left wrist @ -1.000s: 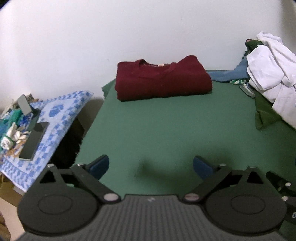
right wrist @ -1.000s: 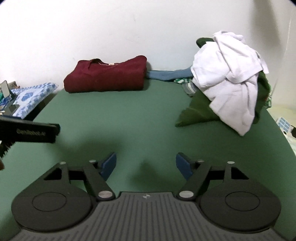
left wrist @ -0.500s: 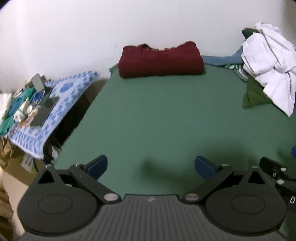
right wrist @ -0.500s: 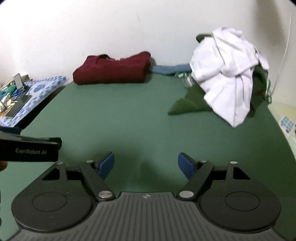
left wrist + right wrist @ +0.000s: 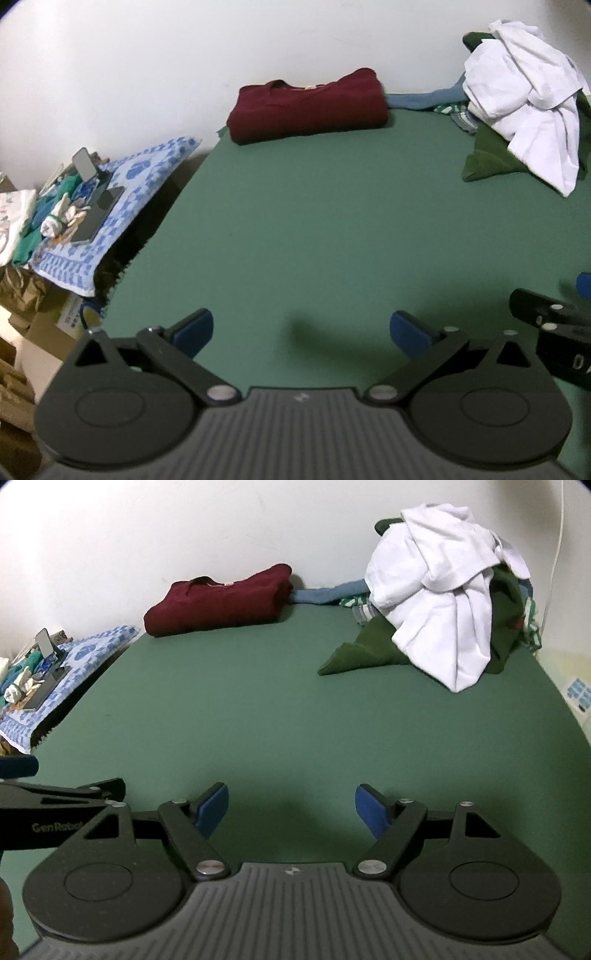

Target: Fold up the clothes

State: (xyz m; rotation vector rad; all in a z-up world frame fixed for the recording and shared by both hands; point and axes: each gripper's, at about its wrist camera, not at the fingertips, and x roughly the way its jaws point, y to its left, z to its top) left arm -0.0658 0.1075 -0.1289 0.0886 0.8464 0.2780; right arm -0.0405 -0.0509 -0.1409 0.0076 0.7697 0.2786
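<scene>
A folded dark red sweater [image 5: 308, 105] [image 5: 218, 603] lies at the far edge of the green table [image 5: 332, 229] [image 5: 277, 709], against the white wall. At the far right sits a heap of unfolded clothes: a white shirt [image 5: 528, 99] [image 5: 443, 605] on top of a dark green garment [image 5: 487, 158] [image 5: 364, 650], with a blue piece [image 5: 325, 594] behind. My left gripper [image 5: 301, 328] is open over the near part of the table, nothing between its fingers. My right gripper [image 5: 291, 806] is open too, empty, beside the left one.
Left of the table, a blue-and-white patterned cloth [image 5: 122, 206] [image 5: 62, 672] carries a phone on a stand [image 5: 86, 164], a dark flat device and small clutter. Cardboard boxes [image 5: 22, 306] stand lower left. A white cable [image 5: 554, 554] runs down the wall at the right.
Both grippers have drawn back from the wall, so the sweater and the heap look smaller and farther. More of the table and the side clutter shows. Both stay open.
</scene>
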